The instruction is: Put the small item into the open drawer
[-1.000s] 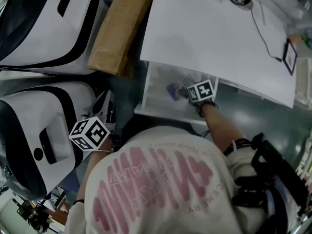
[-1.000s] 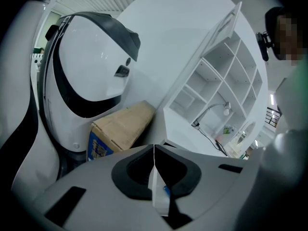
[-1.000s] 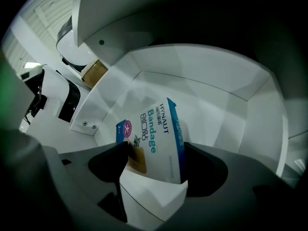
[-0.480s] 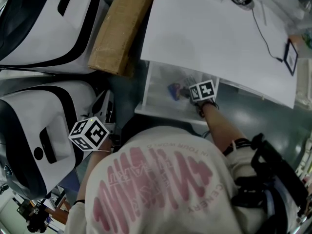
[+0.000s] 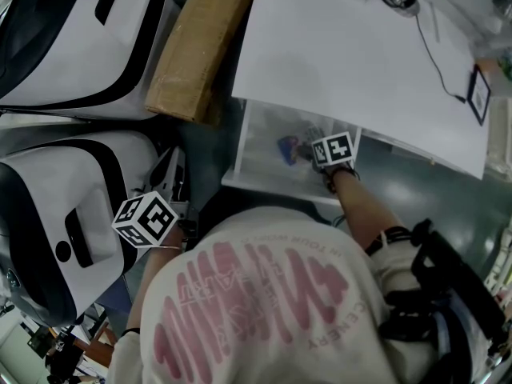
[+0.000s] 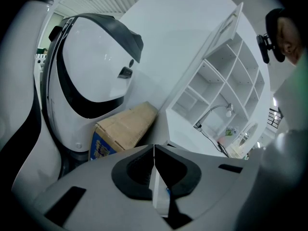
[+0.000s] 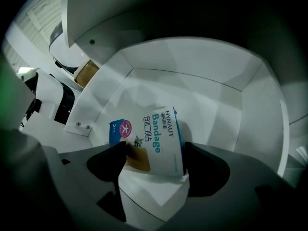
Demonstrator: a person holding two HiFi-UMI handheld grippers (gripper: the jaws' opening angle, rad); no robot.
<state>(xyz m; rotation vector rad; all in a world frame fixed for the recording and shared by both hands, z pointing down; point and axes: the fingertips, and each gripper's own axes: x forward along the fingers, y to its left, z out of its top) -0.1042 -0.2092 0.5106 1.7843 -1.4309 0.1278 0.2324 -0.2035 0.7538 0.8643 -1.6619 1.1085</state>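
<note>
The small item is a white and blue bandage box [image 7: 154,136]. It lies tilted on the floor of the open white drawer [image 7: 192,76], between the jaws of my right gripper [image 7: 155,165]. Those jaws are opening, and the pads stand beside the box without pressing on it. From the head view the box [image 5: 288,147] shows just left of the right gripper [image 5: 320,152], inside the drawer [image 5: 264,178]. My left gripper [image 6: 154,150] is held low at the left, away from the drawer, its jaws touching with nothing between them. Its marker cube [image 5: 146,218] shows beside the person's shoulder.
The white desk top [image 5: 352,62] overhangs the drawer, with a black cable [image 5: 436,62] across it. A brown cardboard box [image 5: 196,46] leans at the desk's left. Two large white and black housings [image 5: 72,38] [image 5: 64,214] fill the left side. White shelves [image 6: 226,76] stand behind.
The right gripper's marker cube has edged slightly to the right over the drawer. The bandage box stays in place on the drawer floor. The left gripper has barely moved.
</note>
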